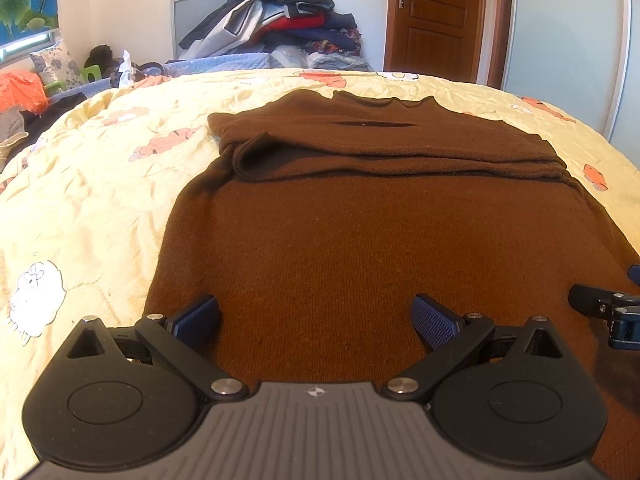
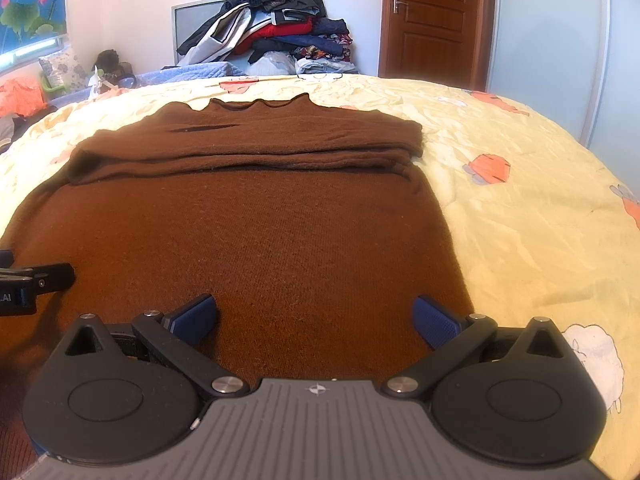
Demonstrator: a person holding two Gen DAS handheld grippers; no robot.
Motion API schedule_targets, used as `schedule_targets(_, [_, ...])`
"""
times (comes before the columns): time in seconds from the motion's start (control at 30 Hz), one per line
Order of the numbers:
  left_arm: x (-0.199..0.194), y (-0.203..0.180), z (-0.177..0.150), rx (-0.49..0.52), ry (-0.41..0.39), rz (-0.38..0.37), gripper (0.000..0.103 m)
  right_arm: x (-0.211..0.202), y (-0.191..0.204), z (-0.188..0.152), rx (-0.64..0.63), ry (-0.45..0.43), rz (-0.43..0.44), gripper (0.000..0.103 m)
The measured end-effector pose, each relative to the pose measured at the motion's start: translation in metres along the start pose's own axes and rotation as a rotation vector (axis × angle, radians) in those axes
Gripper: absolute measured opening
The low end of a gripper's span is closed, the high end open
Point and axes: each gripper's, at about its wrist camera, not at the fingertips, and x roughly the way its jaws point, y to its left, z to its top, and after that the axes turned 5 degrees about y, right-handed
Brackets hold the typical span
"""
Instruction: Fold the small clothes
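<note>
A brown knit sweater (image 1: 360, 240) lies flat on a yellow printed quilt (image 1: 88, 184) that covers the bed, its neckline at the far end and its hem toward both cameras, so its long axis runs straight away from the two grippers. The sleeves (image 1: 392, 160) are already laid across the chest as a band of stacked folds, which leaves the body as a long rectangle with the bottom half bare. The left gripper (image 1: 316, 316) hovers low over the near left part of that bare half, jaws spread wide with nothing between the blue pads (image 1: 200, 316); the right gripper (image 2: 316, 316) sits beside it over the near right part, also spread wide and empty. Each wrist view catches the tip of the other tool at its edge, so the two are side by side and about level. The hem itself lies beneath the gripper bodies and out of sight, so I cannot tell how close the fingertips are to its edge. Judging by the layout, the next fold would carry the hem forward along the long axis onto the sleeve band, each gripper taking its own corner. The right gripper appears nearer to the sweater's side edge (image 2: 452, 240) than the left.
</note>
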Motion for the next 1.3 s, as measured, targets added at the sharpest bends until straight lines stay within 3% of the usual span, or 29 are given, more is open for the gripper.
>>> schedule_targets(0.97, [0.0, -0.003, 0.0, 0.012, 0.016, 0.01, 0.103, 0.003, 0.002, 0.003, -0.014, 0.006, 0.01, 0.103])
schedule_targets(1.3, [-0.031, 0.005, -0.03, 0.09, 0.013, -0.029, 0.103, -0.009, 0.0, -0.007, -0.055, 0.017, 0.041, 0.103])
